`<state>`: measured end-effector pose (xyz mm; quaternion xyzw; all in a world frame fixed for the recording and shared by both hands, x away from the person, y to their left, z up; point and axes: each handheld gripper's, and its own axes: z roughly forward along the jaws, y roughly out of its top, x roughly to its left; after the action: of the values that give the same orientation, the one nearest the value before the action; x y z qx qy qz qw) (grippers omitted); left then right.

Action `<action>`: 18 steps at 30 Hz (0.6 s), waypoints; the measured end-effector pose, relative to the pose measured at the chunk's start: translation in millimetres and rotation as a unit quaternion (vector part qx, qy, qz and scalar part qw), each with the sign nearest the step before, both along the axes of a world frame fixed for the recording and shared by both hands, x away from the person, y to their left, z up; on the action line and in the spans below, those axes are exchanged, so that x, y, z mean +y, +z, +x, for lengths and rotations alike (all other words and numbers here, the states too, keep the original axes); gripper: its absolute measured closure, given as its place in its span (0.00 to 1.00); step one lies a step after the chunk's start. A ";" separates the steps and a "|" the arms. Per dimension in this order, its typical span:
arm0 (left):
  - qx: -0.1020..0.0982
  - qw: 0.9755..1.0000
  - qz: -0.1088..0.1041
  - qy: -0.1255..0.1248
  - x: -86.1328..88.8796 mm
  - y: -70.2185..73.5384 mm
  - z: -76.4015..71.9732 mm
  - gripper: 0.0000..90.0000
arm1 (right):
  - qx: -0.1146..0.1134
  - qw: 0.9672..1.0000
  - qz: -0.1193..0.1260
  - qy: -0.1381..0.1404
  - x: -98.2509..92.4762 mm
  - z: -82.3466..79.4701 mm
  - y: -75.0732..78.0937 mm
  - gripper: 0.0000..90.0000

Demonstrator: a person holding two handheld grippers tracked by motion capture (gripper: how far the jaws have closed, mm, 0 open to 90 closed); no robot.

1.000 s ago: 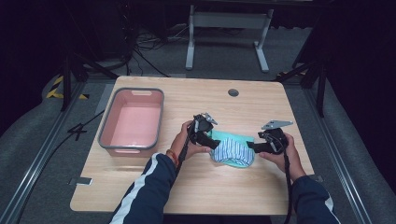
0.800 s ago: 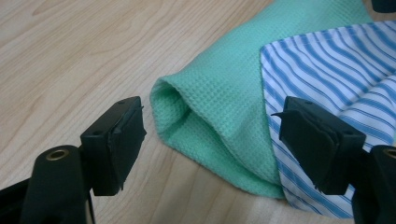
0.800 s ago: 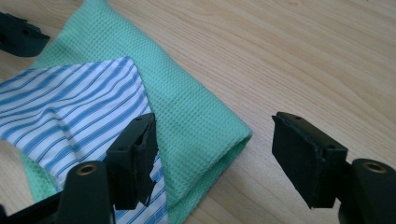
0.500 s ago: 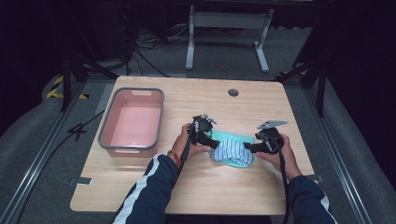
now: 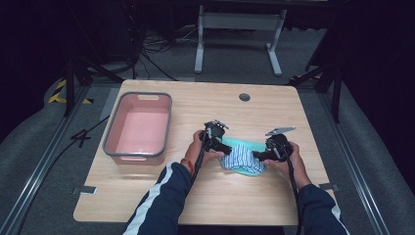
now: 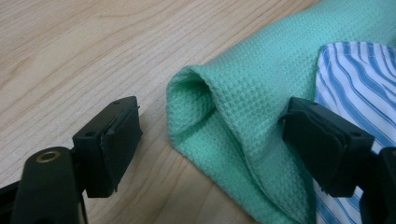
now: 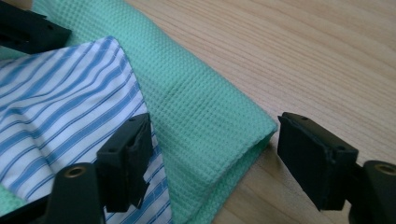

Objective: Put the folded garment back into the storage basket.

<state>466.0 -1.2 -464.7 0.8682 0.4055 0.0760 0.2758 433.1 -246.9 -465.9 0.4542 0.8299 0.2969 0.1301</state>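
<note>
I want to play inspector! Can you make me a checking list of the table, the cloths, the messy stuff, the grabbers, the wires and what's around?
Surface: wooden table, with a round hole near its far edge.
Job's things: green cloth, folded, with a blue-striped cloth lying on it.
Clutter: empty pink tub on the table's left side.
Grippers: left gripper open, jaws either side of the green cloth's folded edge; right gripper open around its corner, jaws have just been opening.
Cables: a cable trails along the right forearm; more cables on the floor.
Surroundings: grey floor, a metal stand behind the table.
</note>
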 end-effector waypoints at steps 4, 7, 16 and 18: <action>-0.012 1.000 0.014 0.009 -1.0 -1.9 -2.0 0.19 | 0.006 1.000 0.004 -0.009 0.1 1.2 -2.1 0.25; -0.020 0.999 0.028 0.011 -4.6 -2.7 -4.2 0.17 | 0.009 1.000 0.005 -0.015 -0.6 2.1 -3.4 0.22; -0.026 0.999 0.025 0.007 -6.2 -0.9 -7.6 0.28 | 0.006 1.000 -0.008 0.003 6.3 0.2 -1.5 0.33; -0.027 0.999 0.022 -0.001 -5.4 0.4 -9.1 0.40 | 0.007 1.000 -0.007 0.007 7.4 -0.3 -0.8 0.38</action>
<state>456.9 -6.6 -464.3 0.8720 0.3952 0.1075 0.2679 432.8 -239.5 -466.8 0.4492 0.8361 0.2887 0.1256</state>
